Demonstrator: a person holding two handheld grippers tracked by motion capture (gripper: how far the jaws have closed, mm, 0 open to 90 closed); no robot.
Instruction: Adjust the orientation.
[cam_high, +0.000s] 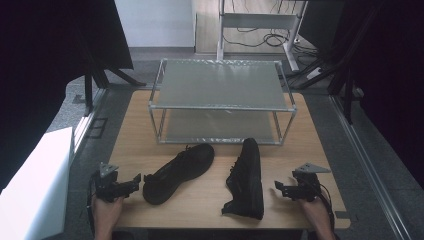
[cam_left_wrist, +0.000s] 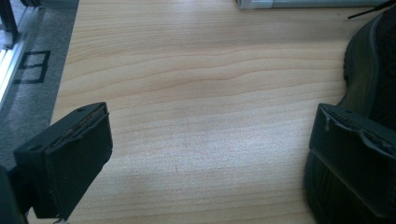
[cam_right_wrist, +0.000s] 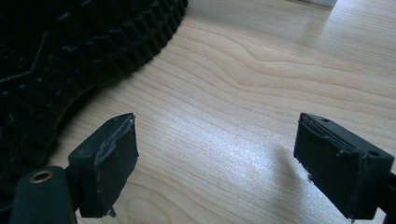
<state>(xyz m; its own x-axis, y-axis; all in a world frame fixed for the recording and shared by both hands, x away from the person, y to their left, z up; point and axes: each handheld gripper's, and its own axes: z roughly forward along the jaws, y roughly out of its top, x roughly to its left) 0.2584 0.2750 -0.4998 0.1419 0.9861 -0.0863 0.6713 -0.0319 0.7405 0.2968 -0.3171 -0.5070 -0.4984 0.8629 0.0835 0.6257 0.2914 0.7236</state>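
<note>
Two black lace-up shoes lie on the wooden table (cam_high: 210, 200). The left shoe (cam_high: 179, 171) lies at a slant, its heel toward my left gripper (cam_high: 136, 181). The right shoe (cam_high: 247, 177) lies on its side, its ridged sole (cam_right_wrist: 70, 51) facing my right gripper (cam_high: 281, 188). In the left gripper view the left gripper (cam_left_wrist: 208, 154) is open over bare wood, with the shoe's edge (cam_left_wrist: 369, 79) beside its right jaw. In the right gripper view the right gripper (cam_right_wrist: 217, 163) is open over bare wood, just right of the sole.
A two-tier metal shoe rack (cam_high: 222, 100) with frosted shelves stands at the back of the table. A white box (cam_high: 35, 190) sits off the table at the left. Dark curtains flank both sides. Cables and a desk frame (cam_high: 260, 30) lie on the floor behind.
</note>
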